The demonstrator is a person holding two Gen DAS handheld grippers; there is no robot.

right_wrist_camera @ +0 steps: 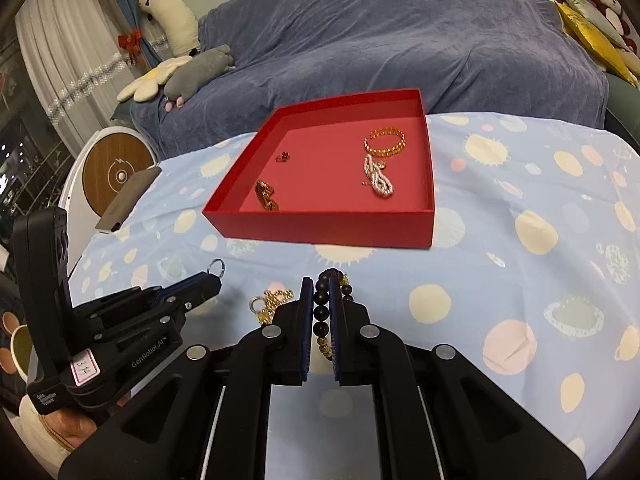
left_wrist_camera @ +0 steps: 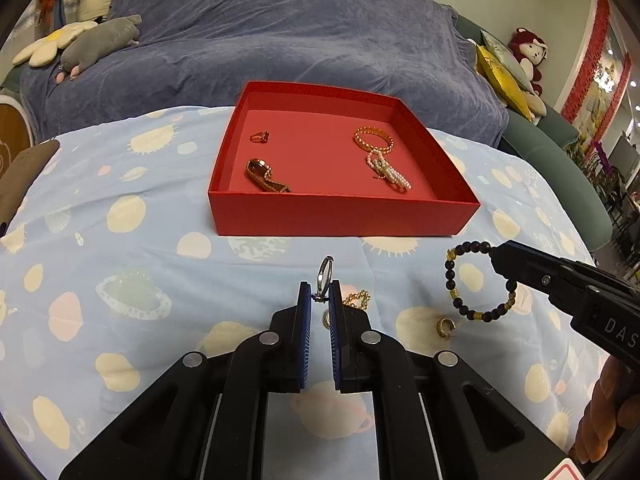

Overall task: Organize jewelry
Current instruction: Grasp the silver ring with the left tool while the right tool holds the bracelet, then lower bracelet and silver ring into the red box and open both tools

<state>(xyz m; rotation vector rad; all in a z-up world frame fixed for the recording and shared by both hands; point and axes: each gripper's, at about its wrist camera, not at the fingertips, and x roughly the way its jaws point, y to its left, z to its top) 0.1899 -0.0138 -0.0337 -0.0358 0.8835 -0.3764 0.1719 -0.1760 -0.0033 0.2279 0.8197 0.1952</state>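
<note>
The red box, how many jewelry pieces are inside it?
4 in the red box: a small ring back left, a gold chain piece front left, a gold bracelet back right, and a pearl bracelet just in front of it. None seem hidden.

This is a home, in a living room. A big sofa (left_wrist_camera: 280,40) under a soft blue blanket (right_wrist_camera: 400,40) sits behind the tabletop (left_wrist_camera: 120,240). Plush toys lie on it: a gray one (left_wrist_camera: 102,42), a daisy pillow (left_wrist_camera: 48,42), and a red monkey (left_wrist_camera: 530,54). Curtains (right_wrist_camera: 60,60) hang by the window.
</note>
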